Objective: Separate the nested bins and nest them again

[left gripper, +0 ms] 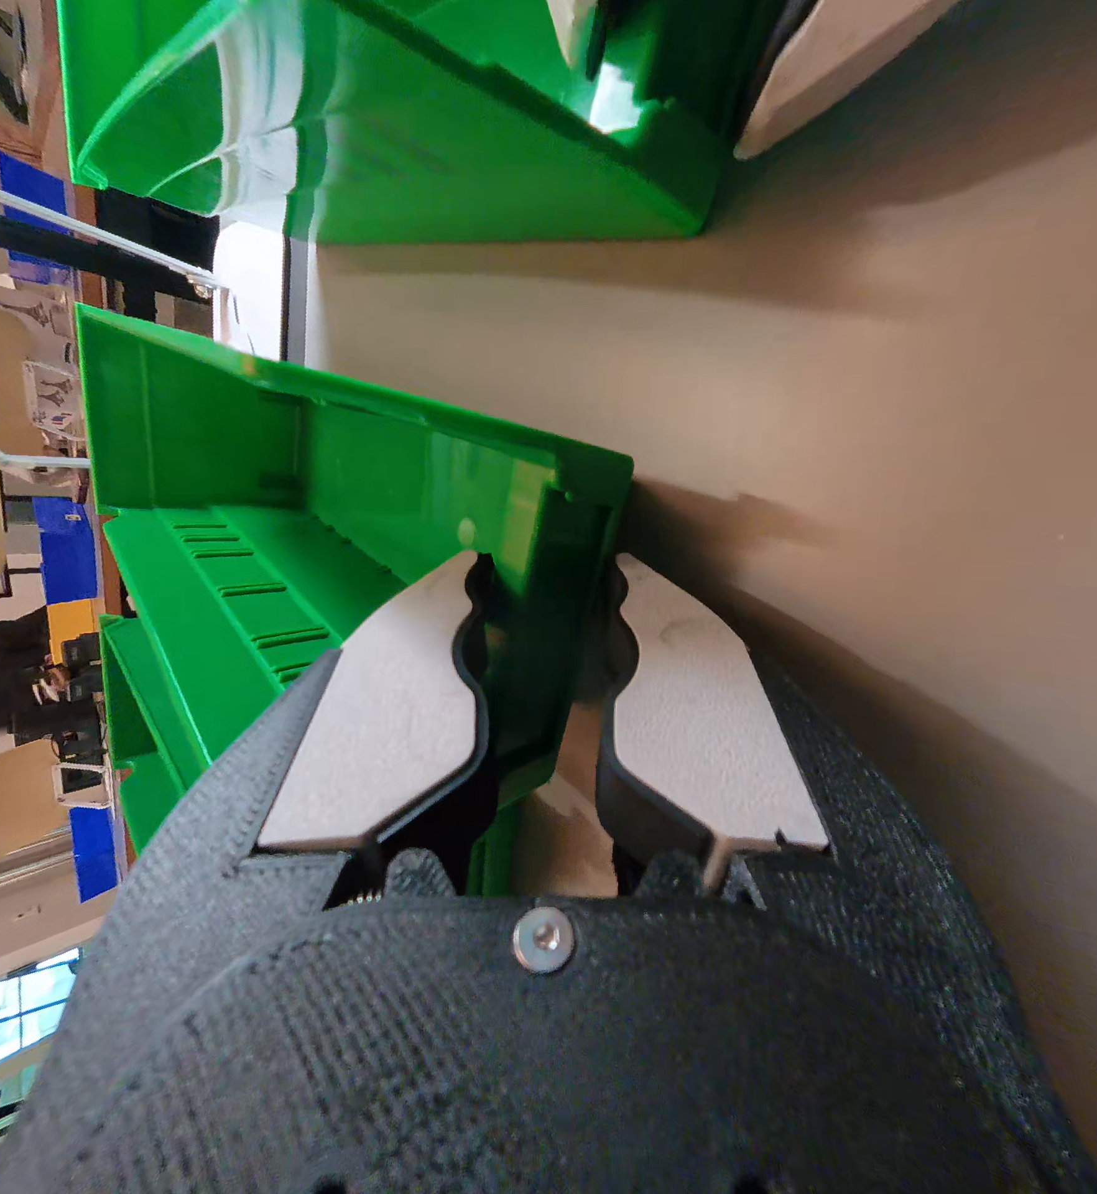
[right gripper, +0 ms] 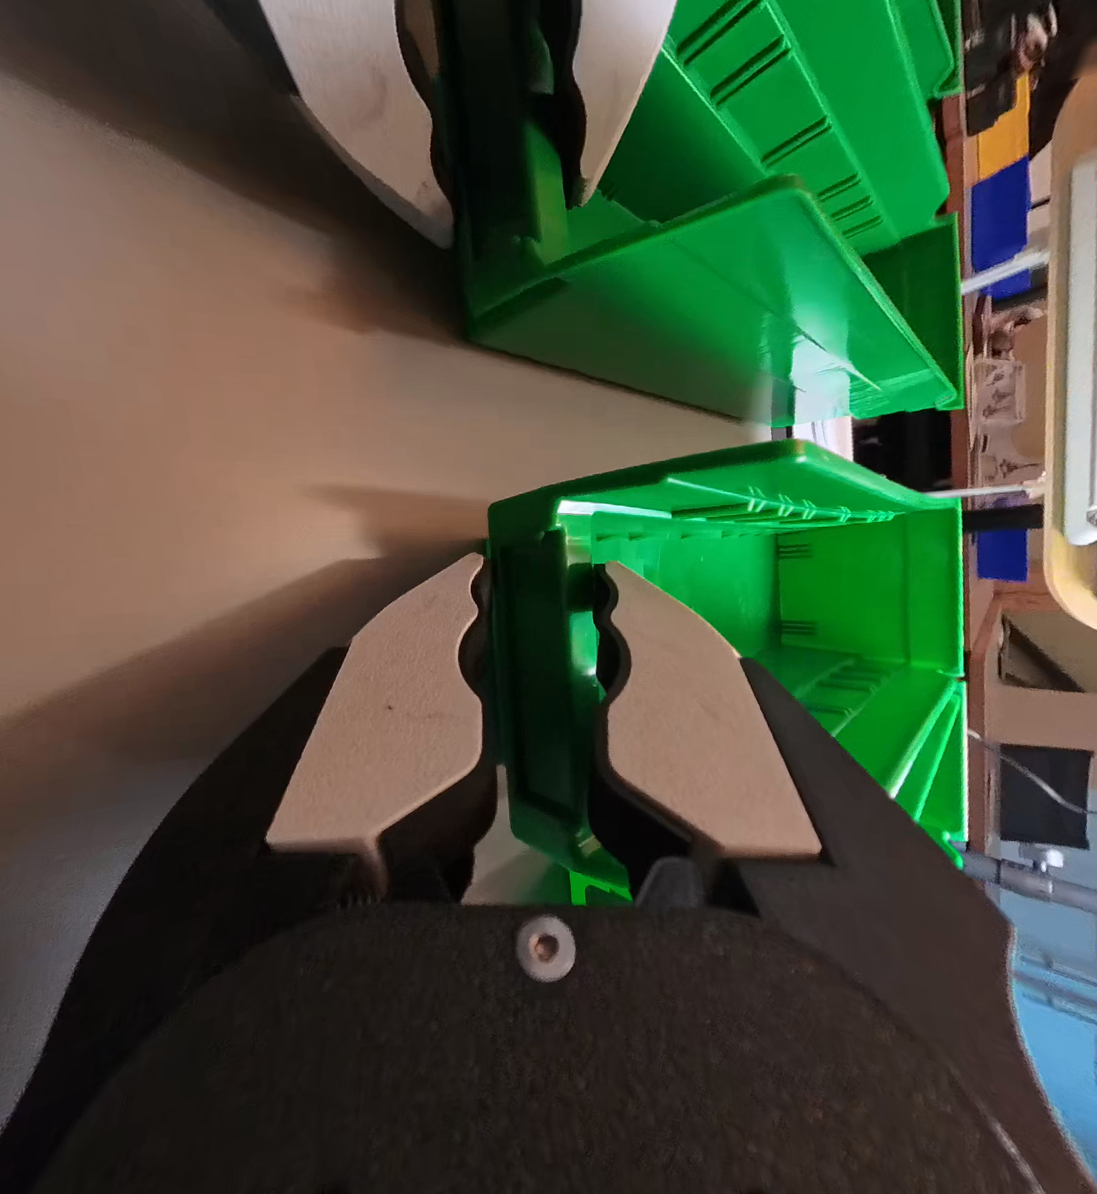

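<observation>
We are clamping each green bin by its wall, left hand-held gripper [left gripper: 549, 568] on one bin [left gripper: 365, 478], right hand-held gripper [right gripper: 543, 568] on the other bin [right gripper: 759, 581]; thin-wall grips may slip if we twist while re-nesting.

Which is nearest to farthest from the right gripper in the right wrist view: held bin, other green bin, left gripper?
1. Held bin, its wall between the right gripper's fingers.
2. Other green bin, beyond a gap of table.
3. Left gripper, clamping that bin's far end.
</observation>
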`<state>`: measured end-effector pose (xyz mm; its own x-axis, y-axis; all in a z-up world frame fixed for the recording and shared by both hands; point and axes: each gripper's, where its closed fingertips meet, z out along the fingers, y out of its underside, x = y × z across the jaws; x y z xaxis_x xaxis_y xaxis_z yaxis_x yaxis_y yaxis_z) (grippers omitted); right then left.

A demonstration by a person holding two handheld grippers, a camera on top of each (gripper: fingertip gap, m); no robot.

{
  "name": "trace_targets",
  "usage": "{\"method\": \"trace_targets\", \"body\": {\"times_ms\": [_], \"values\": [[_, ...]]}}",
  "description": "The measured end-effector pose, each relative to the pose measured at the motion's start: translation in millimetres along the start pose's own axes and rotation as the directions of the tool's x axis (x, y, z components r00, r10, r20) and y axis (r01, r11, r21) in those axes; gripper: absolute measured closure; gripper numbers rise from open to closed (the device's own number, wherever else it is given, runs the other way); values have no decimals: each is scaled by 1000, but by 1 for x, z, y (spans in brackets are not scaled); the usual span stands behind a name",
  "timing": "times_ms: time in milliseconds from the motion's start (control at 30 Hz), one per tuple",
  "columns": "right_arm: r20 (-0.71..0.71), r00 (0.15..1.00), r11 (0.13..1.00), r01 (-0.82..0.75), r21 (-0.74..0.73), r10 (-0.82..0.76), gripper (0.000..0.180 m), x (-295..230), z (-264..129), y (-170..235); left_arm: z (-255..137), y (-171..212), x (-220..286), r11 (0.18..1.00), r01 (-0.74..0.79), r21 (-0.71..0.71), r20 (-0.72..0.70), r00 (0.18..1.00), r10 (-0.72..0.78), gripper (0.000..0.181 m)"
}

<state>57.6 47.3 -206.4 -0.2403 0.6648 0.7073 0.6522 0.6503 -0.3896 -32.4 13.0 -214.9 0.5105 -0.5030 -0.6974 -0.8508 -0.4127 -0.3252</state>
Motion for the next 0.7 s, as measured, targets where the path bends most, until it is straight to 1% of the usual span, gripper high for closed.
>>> {"method": "trace_targets", "body": {"times_ms": [133, 400, 567, 600, 633, 700], "values": [[18, 998, 997, 54, 59, -55, 150, -4, -1, -4, -9, 8, 5, 1000, -8, -14, 5, 1000, 8, 147], [9, 1000, 998, 30, 46, -30, 150, 9, 13, -2, 0, 6, -2, 1000, -30, -6, 32, 999, 30, 147], [0, 1000, 999, 5, 51, -5, 147, 9, 11, -3, 1, 7, -3, 999, -35, 8, 33, 999, 35, 147], [13, 1000, 997, -22, 73, 21, 142, 8, 7, -8, 0, 6, -2, 999, -27, 25, 26, 999, 27, 147], [32, 997, 992, -70, 105, 67, 137, 6, 1, -15, -5, 0, 0, 997, 12, 73, 4, 1000, -12, 141], [67, 981, 962, -193, 194, 183, 132, 8, -20, -29, -27, -19, -1, 965, 157, 209, -69, 987, -145, 133]]}}
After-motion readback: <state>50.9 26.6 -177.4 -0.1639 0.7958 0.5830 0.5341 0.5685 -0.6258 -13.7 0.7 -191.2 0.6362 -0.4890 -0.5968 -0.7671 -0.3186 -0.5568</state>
